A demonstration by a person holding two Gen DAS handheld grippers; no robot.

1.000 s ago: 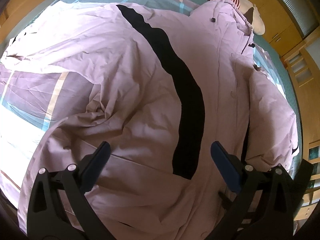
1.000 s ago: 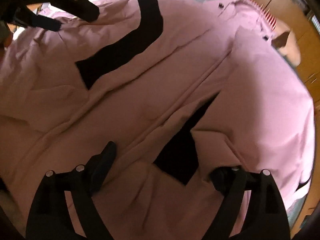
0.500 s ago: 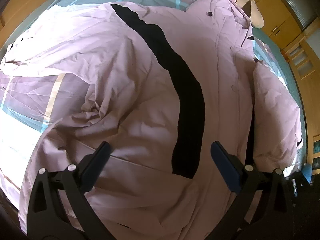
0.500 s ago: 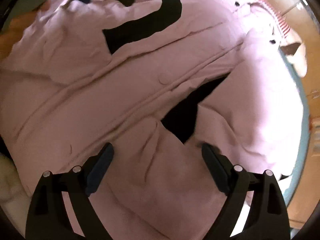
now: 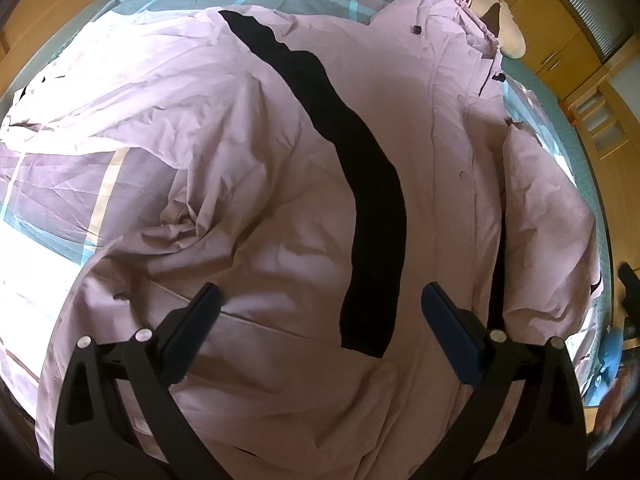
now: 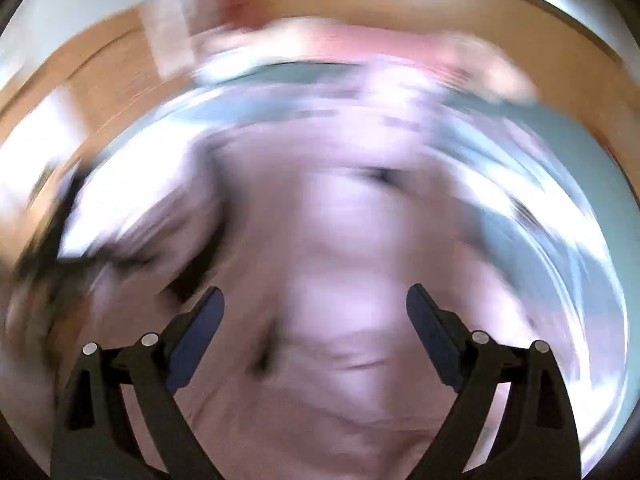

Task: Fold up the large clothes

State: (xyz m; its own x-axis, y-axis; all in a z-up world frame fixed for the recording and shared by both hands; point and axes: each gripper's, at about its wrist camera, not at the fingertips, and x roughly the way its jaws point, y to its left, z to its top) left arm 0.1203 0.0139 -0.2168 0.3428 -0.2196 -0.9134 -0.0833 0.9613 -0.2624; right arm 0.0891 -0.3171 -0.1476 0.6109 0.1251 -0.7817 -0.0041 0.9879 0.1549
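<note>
1. We see the lilac jacket [image 5: 280, 208] spread front-up on the bed [image 5: 52, 216], filling most of the left wrist view, its hood [image 5: 452, 20] toward 1 o'clock and its hem toward 6.
2. A black wavy stripe [image 5: 360, 184] runs down the front from 11 o'clock to just above the left gripper [image 5: 320, 304], and the snap placket [image 5: 466, 176] lies at 3 o'clock of it.
3. Our left gripper hangs over the lower front with its jaws wide apart and nothing between them.
4. Our right gripper [image 6: 312, 308] has its jaws opening, wide apart and empty; its view is badly blurred, showing only pink cloth below.
5. One sleeve [image 5: 92, 92] lies flung out toward 9 o'clock; the other side [image 5: 548, 216] looks already turned in at 3.
6. We judge the jacket soft, puffy and fairly light, with a smooth shell that may slip and spring back.
7. We would pinch it at a seam, the cuff or the hem edge, taking a thick bite rather than the flat shell.
</note>
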